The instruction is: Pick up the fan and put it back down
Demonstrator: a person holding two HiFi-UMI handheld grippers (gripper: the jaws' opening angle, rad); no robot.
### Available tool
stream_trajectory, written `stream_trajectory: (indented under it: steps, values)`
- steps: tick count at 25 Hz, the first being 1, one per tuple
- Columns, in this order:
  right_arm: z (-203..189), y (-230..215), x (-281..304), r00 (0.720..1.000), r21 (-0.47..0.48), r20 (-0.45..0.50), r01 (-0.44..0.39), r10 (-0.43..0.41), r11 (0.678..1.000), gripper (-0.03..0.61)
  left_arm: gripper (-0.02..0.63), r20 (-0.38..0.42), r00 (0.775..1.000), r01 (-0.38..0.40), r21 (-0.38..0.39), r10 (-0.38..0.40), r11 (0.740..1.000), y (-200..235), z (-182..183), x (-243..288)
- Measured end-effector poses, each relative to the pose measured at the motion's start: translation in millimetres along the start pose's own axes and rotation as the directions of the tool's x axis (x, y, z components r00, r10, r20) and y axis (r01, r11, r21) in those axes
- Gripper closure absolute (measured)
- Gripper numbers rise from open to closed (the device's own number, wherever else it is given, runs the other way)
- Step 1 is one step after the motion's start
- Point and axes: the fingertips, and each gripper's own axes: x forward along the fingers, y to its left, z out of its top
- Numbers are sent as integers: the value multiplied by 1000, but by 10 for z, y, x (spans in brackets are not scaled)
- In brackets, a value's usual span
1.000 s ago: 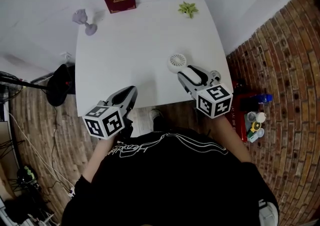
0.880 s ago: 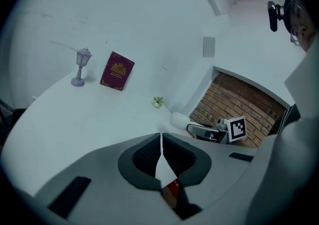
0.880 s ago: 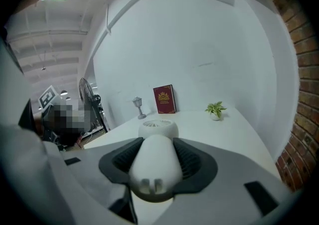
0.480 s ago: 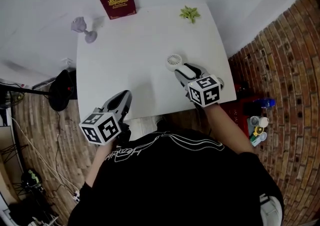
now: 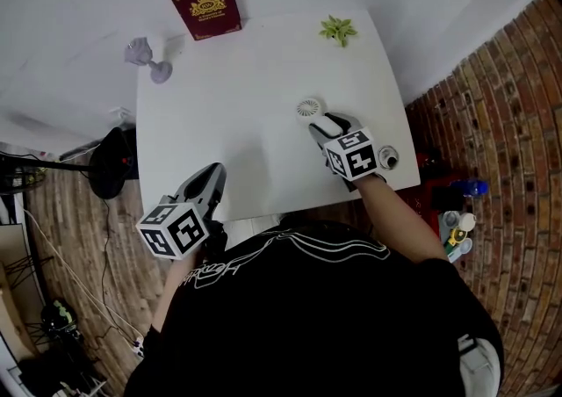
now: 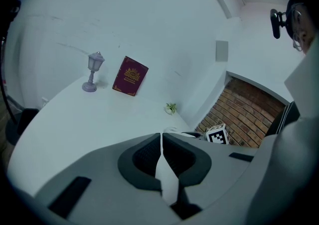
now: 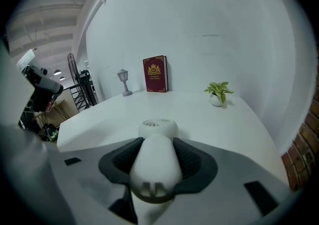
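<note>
White plastic fan (image 5: 308, 108) is lying lengthwise in the right gripper (image 7: 156, 149) — both pads are clamping its handle, with the round head projecting beyond the jaw tips. The fan is hanging low over the tabletop (image 5: 228, 97), in its right half and nearer the near edge; contact with the surface cannot be confirmed. Gripping by the handle is leaving the grille free and, by judgement, allowing a level set-down. Left gripper (image 6: 161, 142) is idling at the near edge, jaws pressed together on nothing — well apart from the fan.

Open tabletop (image 5: 237, 105); book (image 5: 205, 4), lamp (image 5: 147, 57), plant (image 5: 337, 30) beyond
</note>
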Motion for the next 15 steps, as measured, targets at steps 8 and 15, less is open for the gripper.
stream_trajectory:
  steps: [8,15]
  values:
    - [-228,-29,159,993,-39,-117,11,-16,999,382,575,18,1000,-17,-22,17,1000,134,34,12]
    - [-330,-58,171,982,-88,-173,59,-73,994,368,575,38,998,-51,1,51,999,212,-10,-99]
